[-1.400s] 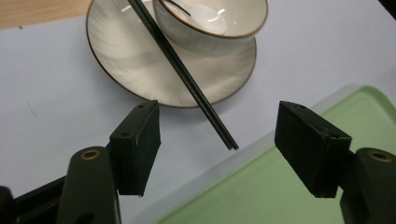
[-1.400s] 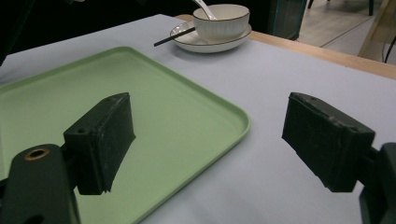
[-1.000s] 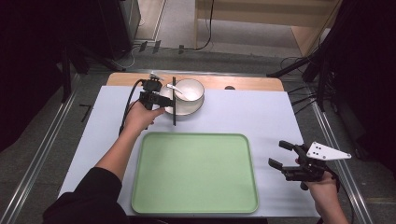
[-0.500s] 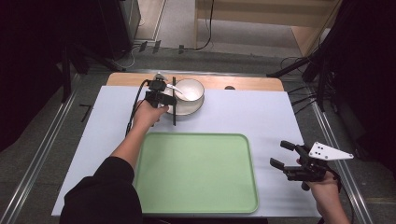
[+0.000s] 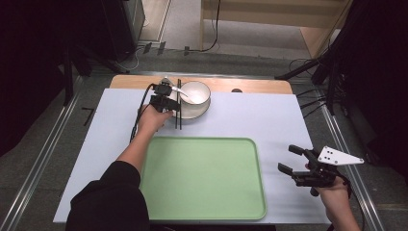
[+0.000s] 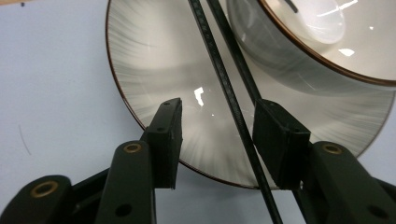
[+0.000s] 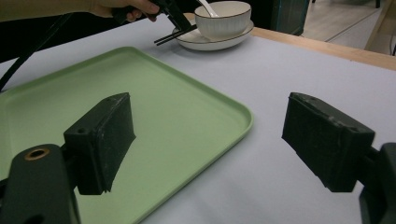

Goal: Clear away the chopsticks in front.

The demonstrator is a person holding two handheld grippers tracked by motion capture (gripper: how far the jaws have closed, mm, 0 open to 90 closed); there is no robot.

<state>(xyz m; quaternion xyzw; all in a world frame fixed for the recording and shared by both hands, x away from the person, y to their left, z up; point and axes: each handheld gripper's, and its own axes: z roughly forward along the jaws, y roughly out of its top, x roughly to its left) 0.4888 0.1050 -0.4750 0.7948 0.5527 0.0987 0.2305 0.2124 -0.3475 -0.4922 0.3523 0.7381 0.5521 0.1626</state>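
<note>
Chopsticks (image 6: pixel 229 88) between left tool (image 6: pixel 219 140) jaws, unclamped

Behind the tray (image 5: pixel 202 178) on the surface (image 5: pixel 269 120) sits a plate (image 5: pixel 204 111); on the plate are a bowl (image 5: pixel 195 95) holding a spoon (image 5: pixel 184 94), and chopsticks (image 5: pixel 178 103) across its left edge.

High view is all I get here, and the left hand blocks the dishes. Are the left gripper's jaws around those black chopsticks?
Observer: Yes. In the left gripper view the left gripper is open, and the chopsticks run between its jaws, close to one pad.
Operator: What lies under them?
Observer: The plate; the chopsticks lie across its rim, beside the bowl.
Operator: Anything in the bowl?
Observer: The right gripper view shows a white spoon leaning in it.
</note>
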